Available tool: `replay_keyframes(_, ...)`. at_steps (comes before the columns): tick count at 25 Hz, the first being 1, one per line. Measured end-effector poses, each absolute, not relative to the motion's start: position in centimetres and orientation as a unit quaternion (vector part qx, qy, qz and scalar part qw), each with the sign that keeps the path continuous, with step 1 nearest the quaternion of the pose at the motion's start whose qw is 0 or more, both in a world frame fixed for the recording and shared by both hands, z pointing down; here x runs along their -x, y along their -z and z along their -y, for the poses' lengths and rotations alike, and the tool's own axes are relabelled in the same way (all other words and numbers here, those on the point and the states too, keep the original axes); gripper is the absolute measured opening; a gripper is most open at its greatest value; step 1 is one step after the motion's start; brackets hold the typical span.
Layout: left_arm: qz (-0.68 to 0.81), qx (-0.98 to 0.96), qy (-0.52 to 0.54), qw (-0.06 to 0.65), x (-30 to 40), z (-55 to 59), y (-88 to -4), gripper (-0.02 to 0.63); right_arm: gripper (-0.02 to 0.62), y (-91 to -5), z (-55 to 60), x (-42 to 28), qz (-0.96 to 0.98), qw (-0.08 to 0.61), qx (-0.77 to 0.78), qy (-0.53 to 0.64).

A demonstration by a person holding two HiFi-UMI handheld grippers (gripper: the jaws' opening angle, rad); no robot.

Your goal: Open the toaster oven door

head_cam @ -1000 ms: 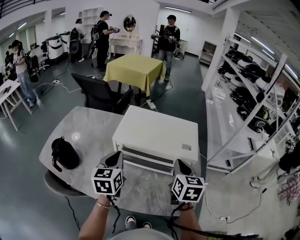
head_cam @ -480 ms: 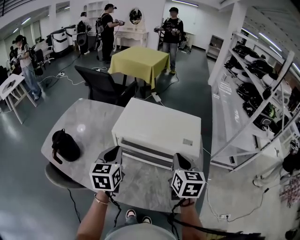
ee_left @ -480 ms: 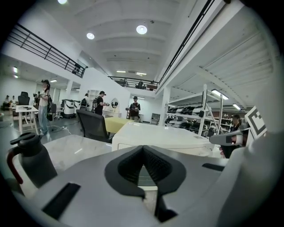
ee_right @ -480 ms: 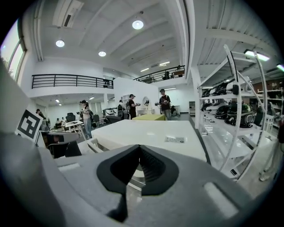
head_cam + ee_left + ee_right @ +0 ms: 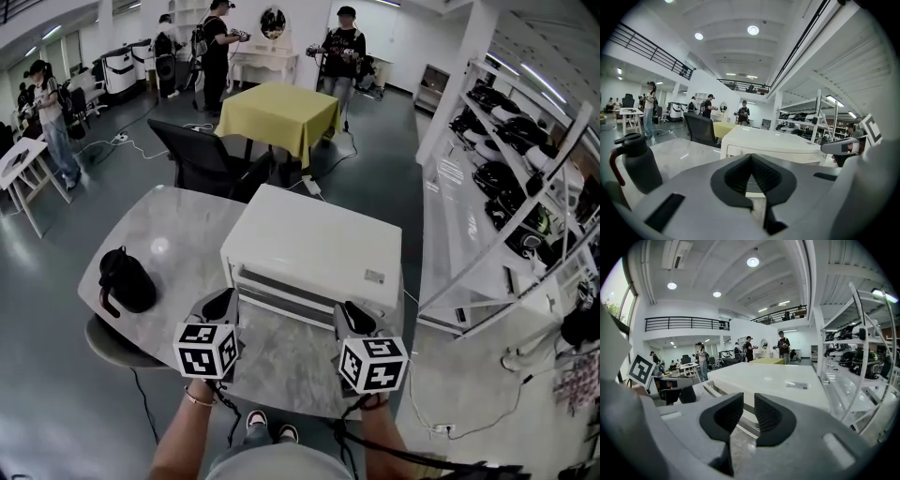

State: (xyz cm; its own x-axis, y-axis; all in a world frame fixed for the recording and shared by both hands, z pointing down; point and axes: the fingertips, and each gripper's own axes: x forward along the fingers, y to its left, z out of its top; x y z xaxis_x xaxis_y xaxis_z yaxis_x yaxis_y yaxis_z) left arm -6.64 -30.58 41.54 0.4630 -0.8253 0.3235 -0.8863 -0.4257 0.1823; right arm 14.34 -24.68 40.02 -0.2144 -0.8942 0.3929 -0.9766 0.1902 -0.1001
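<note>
Since a second ago the right gripper (image 5: 749,401) has just been opening its jaws: they now stand a narrow slit apart with nothing between them, only the oven's front showing beyond. The left gripper (image 5: 221,306) keeps its jaws closed, the ribbed pads meeting at their tips and empty. Both grippers still hover low in front of the oven, side by side and short of it. The oven's door remains shut, and the whole scene sits slightly higher in the head view than before.

The white box-shaped metal toaster oven (image 5: 314,248) stands on the right half of the grey marble-patterned table (image 5: 178,230), close to its near edge. Its long axis runs across the table from left to right, the right end a little nearer the person. The front, with a dark glass band, faces the person and the two grippers; a handle on the door may be the pale strip along its top, though that is hard to make out. A black jug with a curved handle (image 5: 127,281) stands well apart on the table's left.
</note>
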Motion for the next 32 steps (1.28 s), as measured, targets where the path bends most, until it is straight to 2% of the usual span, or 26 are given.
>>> replay_keyframes(6,0.517,-0.832,-0.088,0.179,7.8,30.6,-42.7,0.005,0.101,-41.0,25.0,-13.0,0.774,0.175,-0.591,-0.146)
replay_keyframes(15,0.53,-0.817,-0.086,0.207,9.2,30.1,-44.8,0.005,0.172,-43.3,26.0,-11.2,0.79,0.296,-0.525,-0.109)
replay_keyframes(32,0.556,-0.794,-0.081,0.233,11.4,28.8,-47.2,0.005,0.176,-45.0,26.9,-9.5,0.791,0.42,-0.443,-0.038)
